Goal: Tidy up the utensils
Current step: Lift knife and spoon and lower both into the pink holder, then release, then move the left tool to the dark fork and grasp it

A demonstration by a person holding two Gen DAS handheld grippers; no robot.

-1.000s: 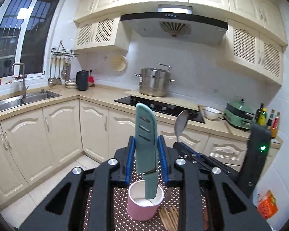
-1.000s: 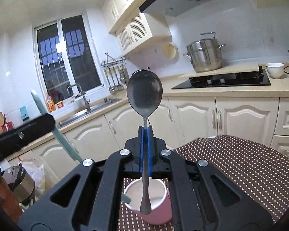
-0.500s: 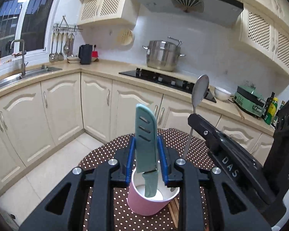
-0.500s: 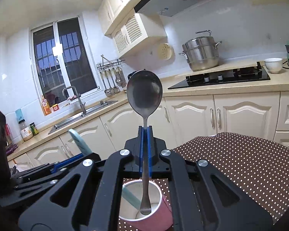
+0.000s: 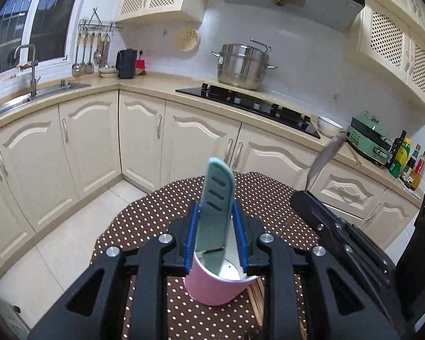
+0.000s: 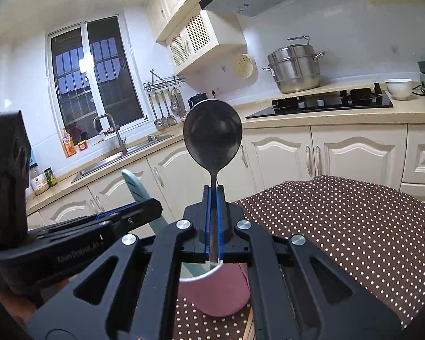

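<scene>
One pink cup (image 5: 218, 286) stands at lower centre of the dotted bench (image 5: 155, 215). One green knife (image 5: 214, 206) and one metal spoon (image 6: 212, 136) are in view, each in one of two tools: the left tool (image 5: 215, 238) and the right tool (image 6: 214, 226). At upper right of the left view stand one steel pot (image 5: 242, 66), one white bowl (image 5: 328, 126) and one green cooker (image 5: 368, 141).

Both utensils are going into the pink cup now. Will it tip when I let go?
Possibly. The pink cup looks light and stands free on the cloth. The knife and spoon rise far above its rim, so leaning weight could topple it.
</scene>
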